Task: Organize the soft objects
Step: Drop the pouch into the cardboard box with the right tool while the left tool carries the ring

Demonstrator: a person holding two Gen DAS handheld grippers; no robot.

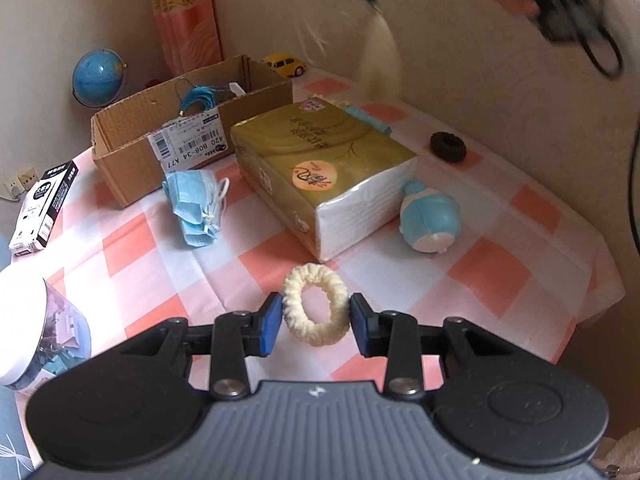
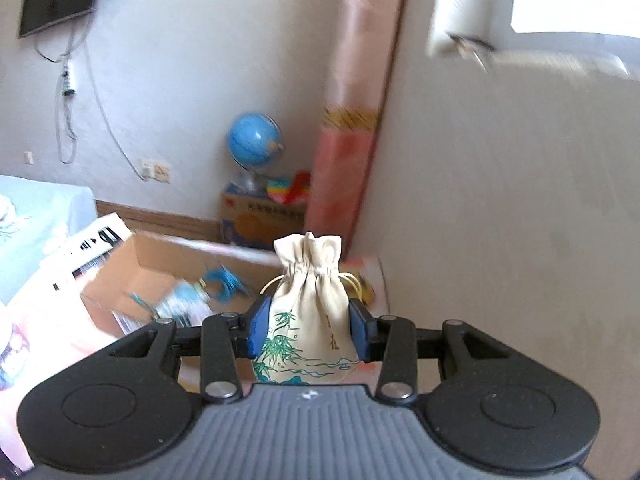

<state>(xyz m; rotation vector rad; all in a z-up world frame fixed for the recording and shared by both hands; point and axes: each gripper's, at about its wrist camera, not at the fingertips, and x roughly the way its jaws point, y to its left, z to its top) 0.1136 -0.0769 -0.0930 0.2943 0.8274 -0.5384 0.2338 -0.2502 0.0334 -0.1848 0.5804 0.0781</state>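
My left gripper (image 1: 314, 322) is shut on a cream scrunchie (image 1: 336, 296), held upright just above the pink checked tablecloth (image 1: 492, 272). My right gripper (image 2: 308, 330) is shut on a cream drawstring pouch (image 2: 310, 304) with green bamboo print, held high in the air beyond the open cardboard box (image 2: 132, 272). In the left wrist view the pouch (image 1: 380, 60) hangs blurred near the wall, above the table. On the table lie blue face masks (image 1: 196, 204), a blue and white soft toy (image 1: 430, 218) and a dark scrunchie (image 1: 448, 146).
The cardboard box (image 1: 132, 128) holds a blue cord (image 1: 198, 98). A gold tissue pack (image 1: 320, 168) lies mid-table. A yellow toy car (image 1: 286, 65), a globe (image 1: 98, 78), a black and white carton (image 1: 42, 208) and a clear jar (image 1: 36, 328) stand around the edges.
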